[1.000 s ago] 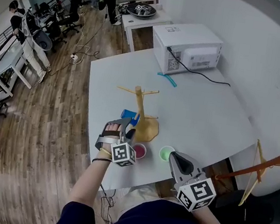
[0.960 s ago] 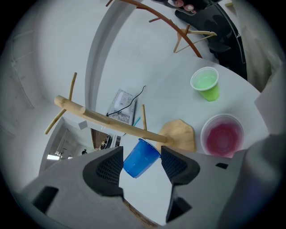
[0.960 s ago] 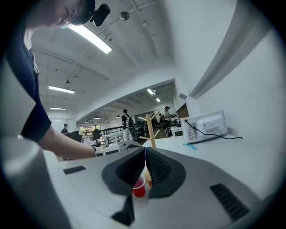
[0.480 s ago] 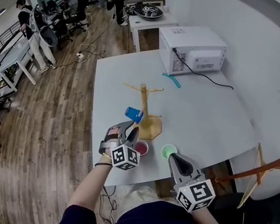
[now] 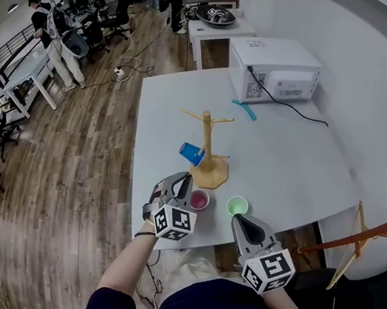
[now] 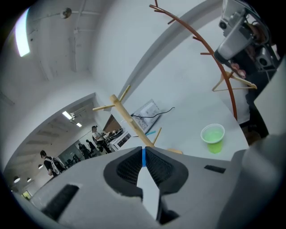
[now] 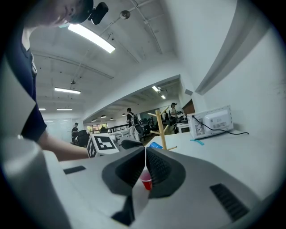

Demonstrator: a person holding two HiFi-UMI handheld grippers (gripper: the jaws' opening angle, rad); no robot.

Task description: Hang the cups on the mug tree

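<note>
The wooden mug tree (image 5: pixel 208 144) stands mid-table. A blue cup (image 5: pixel 192 153) hangs tilted on a low peg at its left side. My left gripper (image 5: pixel 183 180) sits just in front of that cup, apart from it. Its jaws have just been closing and now stand shut with nothing between them; only a blue sliver shows past the left gripper (image 6: pixel 143 156). A pink cup (image 5: pixel 199 200) and a green cup (image 5: pixel 237 206) stand upright near the front edge. My right gripper (image 5: pixel 246 224) is behind the green cup, shut and empty. The right gripper (image 7: pixel 145 154) faces the pink cup (image 7: pixel 145 182) and the tree (image 7: pixel 161 125).
A white microwave (image 5: pixel 275 69) with a black cable stands at the table's far end, with a teal strip (image 5: pixel 245 110) lying before it. A wooden coat stand (image 5: pixel 366 230) rises off the table's right front corner. People and desks fill the room beyond at the left.
My left gripper has drawn back from the blue cup towards the table's front edge, rolled, and closed its jaws. The blue cup stays on the tree. The right gripper has hardly moved.
</note>
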